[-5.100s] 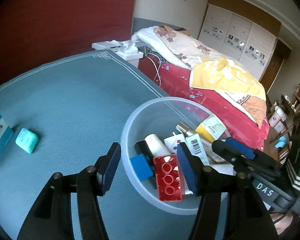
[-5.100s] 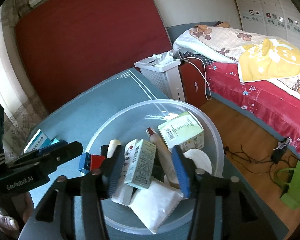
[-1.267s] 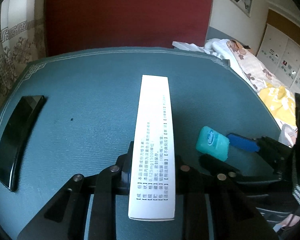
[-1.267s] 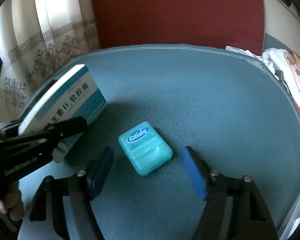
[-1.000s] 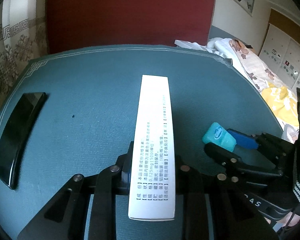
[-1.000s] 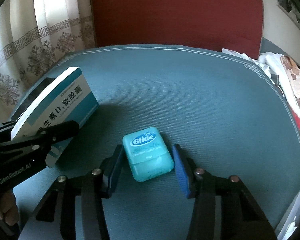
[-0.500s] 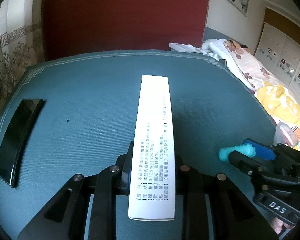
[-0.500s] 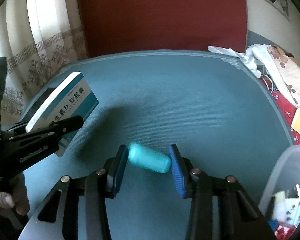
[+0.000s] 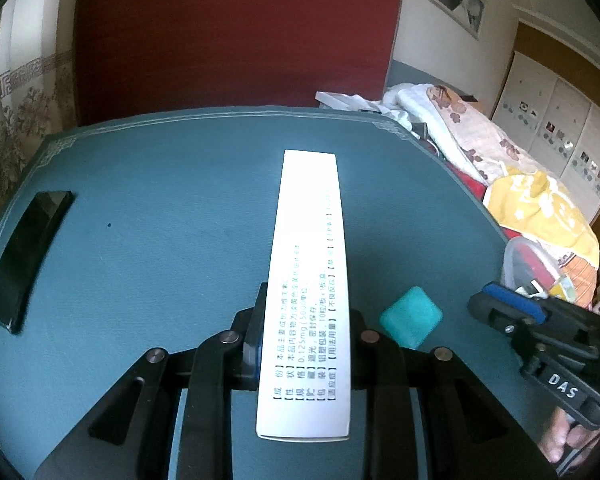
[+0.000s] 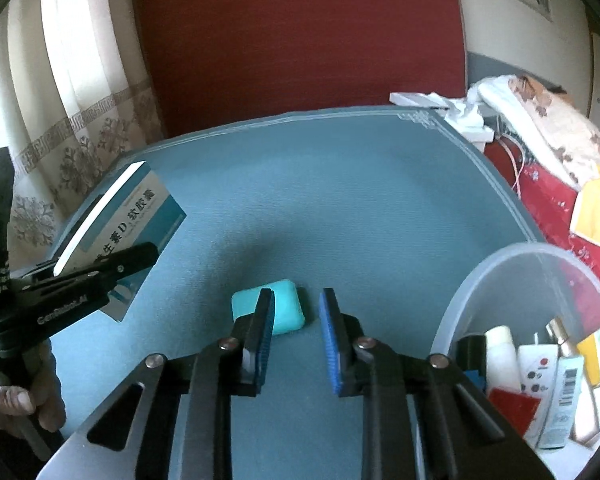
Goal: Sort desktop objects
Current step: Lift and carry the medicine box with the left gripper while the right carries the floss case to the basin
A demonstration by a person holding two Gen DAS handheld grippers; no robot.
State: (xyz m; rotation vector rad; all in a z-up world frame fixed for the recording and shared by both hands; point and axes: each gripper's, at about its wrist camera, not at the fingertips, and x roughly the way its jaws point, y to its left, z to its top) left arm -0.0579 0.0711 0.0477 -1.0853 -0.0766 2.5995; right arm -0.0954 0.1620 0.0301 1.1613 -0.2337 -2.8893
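Left finger [image 10: 260,328] hides part of the teal floss case [image 10: 286,312].

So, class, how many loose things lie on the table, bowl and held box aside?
2. A teal case between the box and the bowl; a black phone at the table's left edge. The box may hide more.
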